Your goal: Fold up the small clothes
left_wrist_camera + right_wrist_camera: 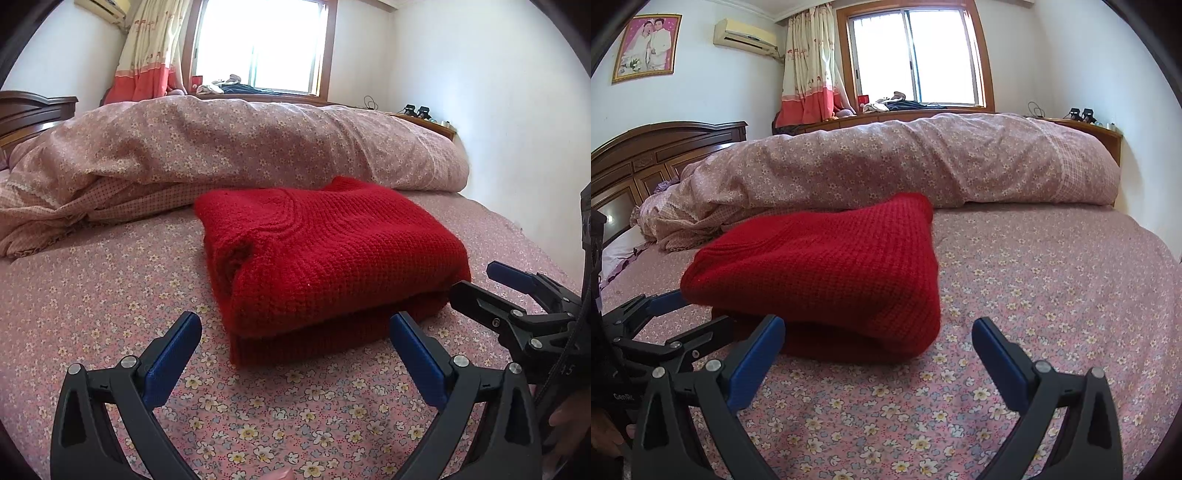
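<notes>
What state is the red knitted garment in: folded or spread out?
Folded. The red knitted garment lies as a compact stack on the bed sheet, with layers visible along its near edge.

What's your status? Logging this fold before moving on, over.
Left gripper open, empty. Right gripper open, empty. Red sweater folded on the bedsheet. Nothing in the way.
</notes>
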Motion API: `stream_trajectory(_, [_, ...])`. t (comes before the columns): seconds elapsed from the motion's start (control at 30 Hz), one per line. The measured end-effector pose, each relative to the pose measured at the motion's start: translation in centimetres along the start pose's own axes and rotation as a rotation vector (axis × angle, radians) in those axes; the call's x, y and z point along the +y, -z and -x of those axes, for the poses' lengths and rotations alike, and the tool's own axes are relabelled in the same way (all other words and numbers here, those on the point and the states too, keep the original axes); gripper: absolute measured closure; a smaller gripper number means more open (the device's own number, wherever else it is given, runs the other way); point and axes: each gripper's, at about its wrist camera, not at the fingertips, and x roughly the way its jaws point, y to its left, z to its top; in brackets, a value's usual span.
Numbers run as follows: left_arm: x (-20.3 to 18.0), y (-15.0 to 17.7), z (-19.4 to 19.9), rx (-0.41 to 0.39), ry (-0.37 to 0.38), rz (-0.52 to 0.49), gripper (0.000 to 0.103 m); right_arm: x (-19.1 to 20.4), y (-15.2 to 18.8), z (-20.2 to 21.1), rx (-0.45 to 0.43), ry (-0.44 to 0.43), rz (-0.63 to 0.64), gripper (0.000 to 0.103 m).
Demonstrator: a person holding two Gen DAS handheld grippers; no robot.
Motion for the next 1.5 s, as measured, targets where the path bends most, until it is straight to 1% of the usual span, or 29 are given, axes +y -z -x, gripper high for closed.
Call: stream_trajectory(1.5, [0.30,-0.11,-0.31,0.010,0.000,0.002,0.005,0.00,0.14,-0.26,0.002,0.003,0.006,0.000])
